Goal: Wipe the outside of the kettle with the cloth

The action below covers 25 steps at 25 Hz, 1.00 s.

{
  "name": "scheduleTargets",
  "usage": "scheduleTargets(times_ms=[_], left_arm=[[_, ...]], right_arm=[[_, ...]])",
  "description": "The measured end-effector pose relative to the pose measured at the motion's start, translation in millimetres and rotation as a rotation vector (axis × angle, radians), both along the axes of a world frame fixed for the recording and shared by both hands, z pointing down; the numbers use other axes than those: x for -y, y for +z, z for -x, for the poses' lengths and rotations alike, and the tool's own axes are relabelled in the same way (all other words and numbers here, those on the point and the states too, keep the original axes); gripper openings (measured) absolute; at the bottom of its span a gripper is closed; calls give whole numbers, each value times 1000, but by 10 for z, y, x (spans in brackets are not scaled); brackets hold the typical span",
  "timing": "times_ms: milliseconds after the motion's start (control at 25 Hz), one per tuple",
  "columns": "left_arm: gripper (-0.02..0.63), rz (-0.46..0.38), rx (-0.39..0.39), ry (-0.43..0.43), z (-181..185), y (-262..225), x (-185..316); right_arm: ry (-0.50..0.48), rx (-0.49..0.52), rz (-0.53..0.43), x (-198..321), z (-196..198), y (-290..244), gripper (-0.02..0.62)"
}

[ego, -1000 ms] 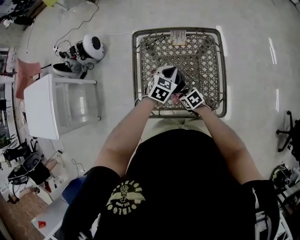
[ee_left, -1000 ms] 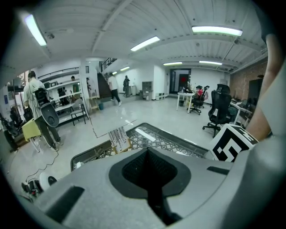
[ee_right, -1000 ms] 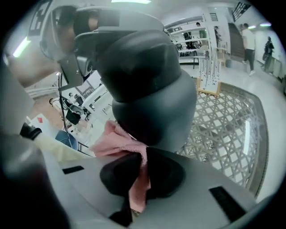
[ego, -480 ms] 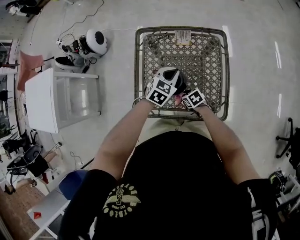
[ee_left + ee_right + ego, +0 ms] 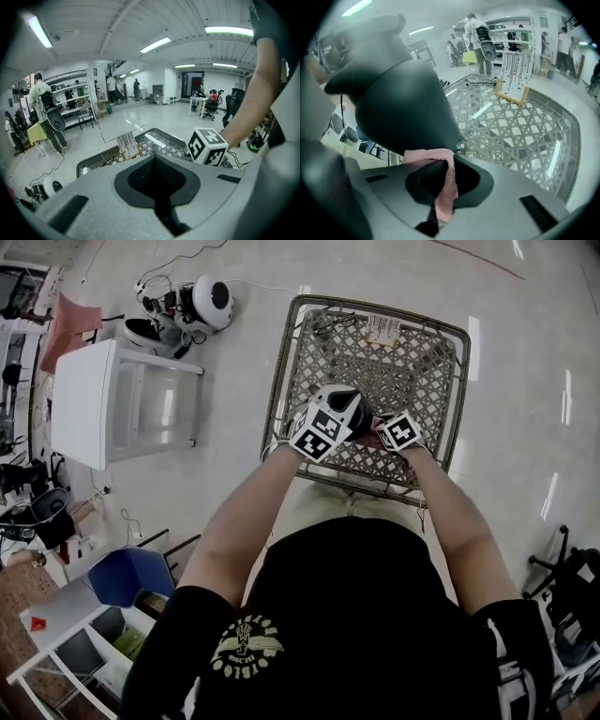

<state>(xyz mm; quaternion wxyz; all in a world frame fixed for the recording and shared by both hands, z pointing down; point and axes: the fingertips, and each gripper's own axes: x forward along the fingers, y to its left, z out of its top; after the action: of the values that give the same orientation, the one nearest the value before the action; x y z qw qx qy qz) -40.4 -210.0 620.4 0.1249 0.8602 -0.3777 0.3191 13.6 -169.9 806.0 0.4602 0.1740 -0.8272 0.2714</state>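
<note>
the kettle, dark grey, fills the upper left of the right gripper view, above a wicker table. the right gripper is clamped on a pink cloth, whose top edge meets the kettle's underside. the left gripper has its jaws together with nothing between them.

A: What's carrying it all?
B: Woven lattice tabletop w/ raised rim, standing on pale glossy floor.
A: Anything lying on it?
B: Striped card at far rim, approx. mid. Small dark tangle in far-left corner, can't ID.
</note>
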Motion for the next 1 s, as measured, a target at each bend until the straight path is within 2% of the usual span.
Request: scheduleTargets(times_ms=[280, 400, 480, 560, 680, 880, 1000], left_arm=[[3, -15, 9, -48, 5, -16, 29], [3, -29, 13, -60, 16, -29, 21], [3, -36, 15, -65, 29, -35, 19], [3, -42, 18, -66, 37, -25, 27], [3, -40, 20, -66, 36, -6, 35], [3, -28, 10, -55, 44, 7, 22], [3, -17, -1, -45, 47, 28, -19]], right_arm=[[-121, 16, -98, 543, 190, -70, 25], [-144, 13, -54, 489, 244, -20, 25], [-128, 15, -25, 420, 244, 15, 25], [-102, -8, -45, 411, 171, 58, 25], [-91, -33, 14, 138, 34, 152, 25], [-50, 37, 93, -311, 42, 5, 25], [15, 90, 99, -458, 35, -155, 25]])
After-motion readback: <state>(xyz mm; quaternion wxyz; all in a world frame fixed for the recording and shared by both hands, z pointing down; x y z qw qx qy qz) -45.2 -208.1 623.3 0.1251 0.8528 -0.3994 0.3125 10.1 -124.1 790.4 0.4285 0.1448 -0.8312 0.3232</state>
